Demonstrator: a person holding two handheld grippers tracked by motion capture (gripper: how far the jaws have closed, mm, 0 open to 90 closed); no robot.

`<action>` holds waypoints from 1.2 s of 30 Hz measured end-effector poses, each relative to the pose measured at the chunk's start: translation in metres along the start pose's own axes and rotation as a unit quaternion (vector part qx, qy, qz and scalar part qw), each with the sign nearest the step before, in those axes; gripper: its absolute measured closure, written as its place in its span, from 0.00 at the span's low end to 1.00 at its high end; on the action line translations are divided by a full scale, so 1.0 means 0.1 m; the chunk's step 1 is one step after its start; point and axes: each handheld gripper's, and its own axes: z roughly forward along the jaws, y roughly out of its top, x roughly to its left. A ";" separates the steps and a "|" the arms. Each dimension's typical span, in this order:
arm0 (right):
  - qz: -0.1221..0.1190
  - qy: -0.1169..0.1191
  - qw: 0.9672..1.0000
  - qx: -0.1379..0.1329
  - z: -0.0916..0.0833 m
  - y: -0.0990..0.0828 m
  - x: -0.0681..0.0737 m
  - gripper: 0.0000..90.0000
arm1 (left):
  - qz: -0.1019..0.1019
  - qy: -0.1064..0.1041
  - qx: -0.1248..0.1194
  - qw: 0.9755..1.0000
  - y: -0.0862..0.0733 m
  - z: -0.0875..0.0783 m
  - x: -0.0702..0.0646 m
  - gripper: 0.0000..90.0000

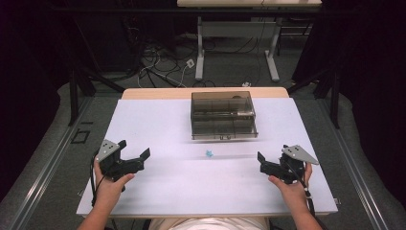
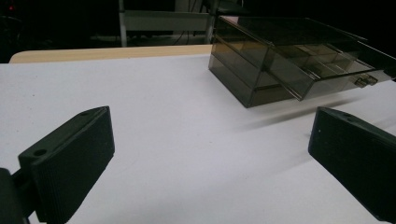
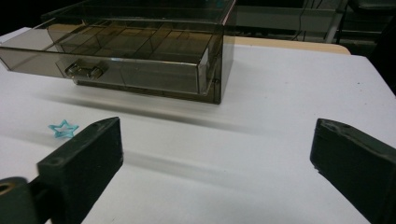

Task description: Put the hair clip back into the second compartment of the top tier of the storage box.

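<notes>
Centrally, star between both tongs (untouched)

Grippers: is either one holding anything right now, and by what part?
Nothing is held. Left gripper and right gripper are open; the star lies on the table.

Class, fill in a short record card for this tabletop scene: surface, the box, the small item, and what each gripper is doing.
surface: white table
box: smoky clear drawer box, top drawer pulled partly out
small item: blue star lying flat on the table in front of the box
left gripper: open, holding nothing
right gripper: open, holding nothing, star off to its side
</notes>
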 end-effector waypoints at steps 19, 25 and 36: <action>-0.047 0.047 0.998 0.012 0.10 -0.06 0.40 0.19 | 0.021 0.001 -0.017 1.000 0.03 -0.11 -0.14 0.00; -0.065 0.058 0.996 0.010 0.14 -0.07 0.51 0.28 | 0.022 -0.003 -0.004 1.000 0.02 -0.08 -0.16 0.00; -0.062 0.080 0.994 0.038 0.31 -0.07 0.67 0.34 | 0.018 -0.003 0.000 1.000 0.00 -0.06 -0.17 0.00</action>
